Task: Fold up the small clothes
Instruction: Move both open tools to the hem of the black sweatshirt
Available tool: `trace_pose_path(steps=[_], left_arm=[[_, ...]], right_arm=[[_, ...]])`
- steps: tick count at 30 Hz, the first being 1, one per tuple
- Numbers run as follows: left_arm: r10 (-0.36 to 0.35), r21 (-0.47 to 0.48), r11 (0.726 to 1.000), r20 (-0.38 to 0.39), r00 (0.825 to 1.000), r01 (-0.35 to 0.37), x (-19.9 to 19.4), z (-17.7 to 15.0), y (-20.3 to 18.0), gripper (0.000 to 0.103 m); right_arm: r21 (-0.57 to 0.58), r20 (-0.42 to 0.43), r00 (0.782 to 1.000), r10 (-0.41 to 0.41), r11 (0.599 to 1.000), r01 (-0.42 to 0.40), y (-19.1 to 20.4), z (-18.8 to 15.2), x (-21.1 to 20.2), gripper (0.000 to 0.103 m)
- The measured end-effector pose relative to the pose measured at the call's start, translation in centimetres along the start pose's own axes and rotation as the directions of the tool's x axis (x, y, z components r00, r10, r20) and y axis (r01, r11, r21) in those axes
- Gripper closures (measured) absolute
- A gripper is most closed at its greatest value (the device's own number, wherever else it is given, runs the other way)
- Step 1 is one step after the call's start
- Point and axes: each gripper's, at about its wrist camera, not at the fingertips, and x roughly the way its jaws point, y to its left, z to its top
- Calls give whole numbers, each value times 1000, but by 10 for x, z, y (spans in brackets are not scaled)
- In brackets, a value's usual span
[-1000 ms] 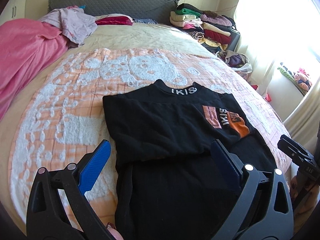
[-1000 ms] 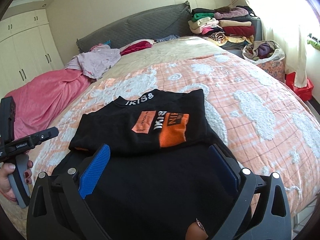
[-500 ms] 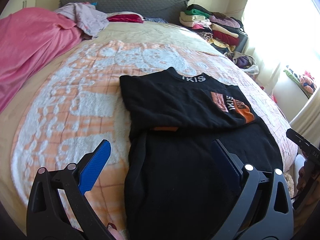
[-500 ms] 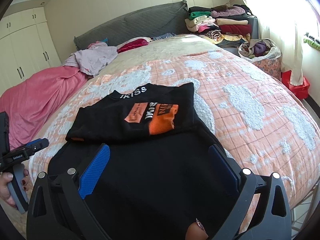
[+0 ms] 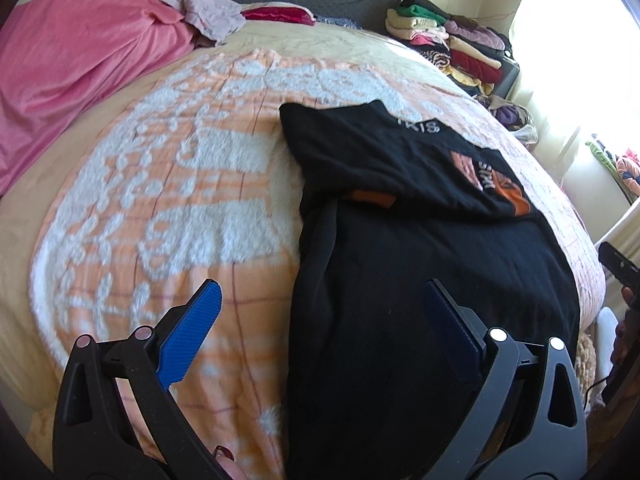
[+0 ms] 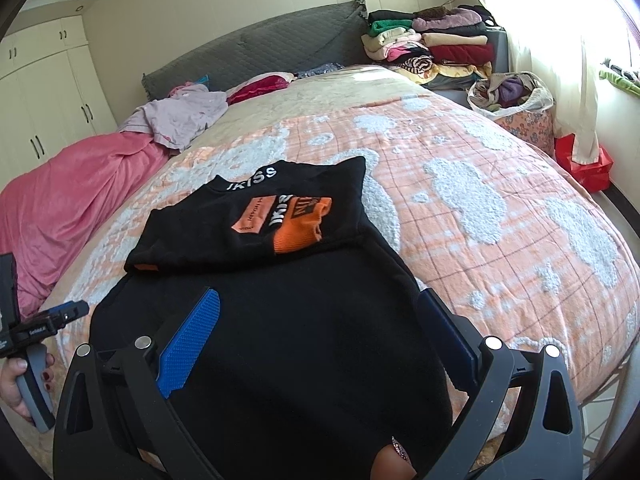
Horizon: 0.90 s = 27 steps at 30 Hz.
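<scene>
Black knit sweater lying flat on my fuzzy orange-and-white bedspread, soft ribbed fabric, top part folded down with the orange patch showing. Long axis runs from the foot of the bed toward the grey headboard, collar pointing that way. Left claw wide apart over its left edge, right claw wide above the hem end, both gripping nothing.
</scene>
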Motion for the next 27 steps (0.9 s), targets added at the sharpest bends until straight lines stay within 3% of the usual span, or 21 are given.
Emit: trace_pose_path(steps=[16, 19, 25, 27], left_arm=[[-9, -34, 999, -41, 999, 8, -15, -39, 13, 10], [-39, -37, 999, -40, 998, 37, -20, -44, 12, 19], [-101, -42, 994, -66, 993, 98, -23, -56, 8, 48], [-118, -48, 992, -79, 990, 115, -22, -59, 8, 51]], right_arm=[[-6, -47, 999, -14, 1000, 14, -16, -25, -4, 5], [-14, -61, 998, -20, 1000, 19, -19, -31, -4, 5], [-4, -81, 997, -14, 1000, 14, -28, -42, -8, 5], [-4, -84, 996, -10, 1000, 10, -30, -44, -9, 5]])
